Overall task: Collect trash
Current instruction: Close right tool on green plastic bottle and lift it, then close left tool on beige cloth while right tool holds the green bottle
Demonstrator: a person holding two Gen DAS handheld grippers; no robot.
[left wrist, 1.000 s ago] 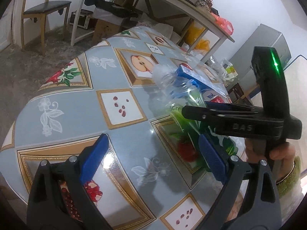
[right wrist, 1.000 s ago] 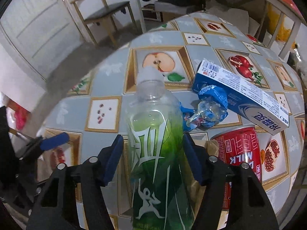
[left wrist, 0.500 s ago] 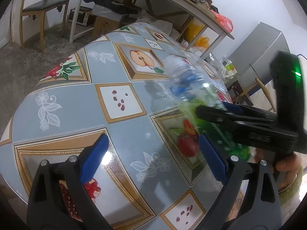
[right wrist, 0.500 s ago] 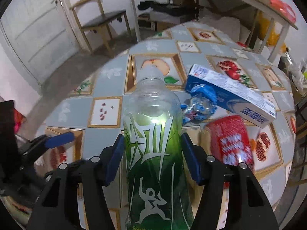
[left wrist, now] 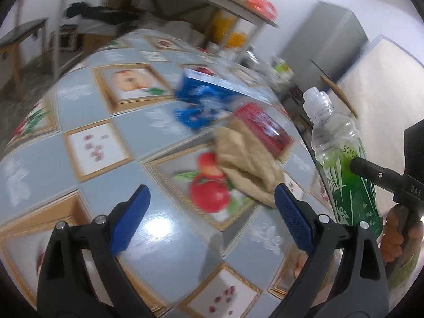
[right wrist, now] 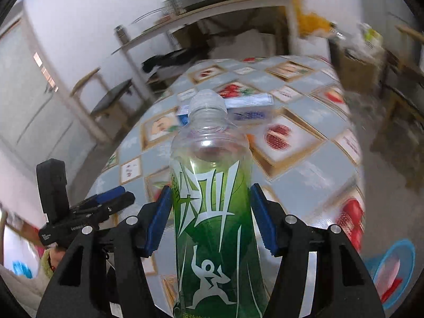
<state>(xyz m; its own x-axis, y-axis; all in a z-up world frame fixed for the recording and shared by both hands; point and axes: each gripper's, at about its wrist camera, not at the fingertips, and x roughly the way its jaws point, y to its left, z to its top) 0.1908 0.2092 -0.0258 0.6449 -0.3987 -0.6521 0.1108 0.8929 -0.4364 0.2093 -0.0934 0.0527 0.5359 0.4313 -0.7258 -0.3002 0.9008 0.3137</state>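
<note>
The green-labelled plastic bottle (right wrist: 212,212) stands upright between the blue pads (right wrist: 159,222) of the right tool (right wrist: 212,222), which is clamped on its lower body; the clear neck and cap rise above the pads. In the left wrist view the same bottle (left wrist: 341,164) hangs in the air off the right edge of the counter (left wrist: 164,225), with the right tool's black finger across its label and the person's hand (left wrist: 397,235) on the grip below.

The left tool (left wrist: 209,220) has its pads well apart with nothing between them, over the fruit-patterned cloth of the counter. Beyond it lie a crumpled tan paper (left wrist: 246,159), touching a red milk carton (left wrist: 265,129), then a crushed blue wrapper (left wrist: 196,114) and a blue and white box (left wrist: 212,87) farther back. The box (right wrist: 246,108) shows behind the bottle's neck in the right wrist view; the left tool (right wrist: 106,201) is at lower left there, and a blue basin (right wrist: 392,267) sits on the floor at lower right.

A second ago the bottle stood on the counter beside the wrapper and carton, already gripped. It has since been lifted and carried off to the right, clear of the counter's edge, and both views are now blurred. The left tool has shifted towards the paper and is just as wide open as before.
</note>
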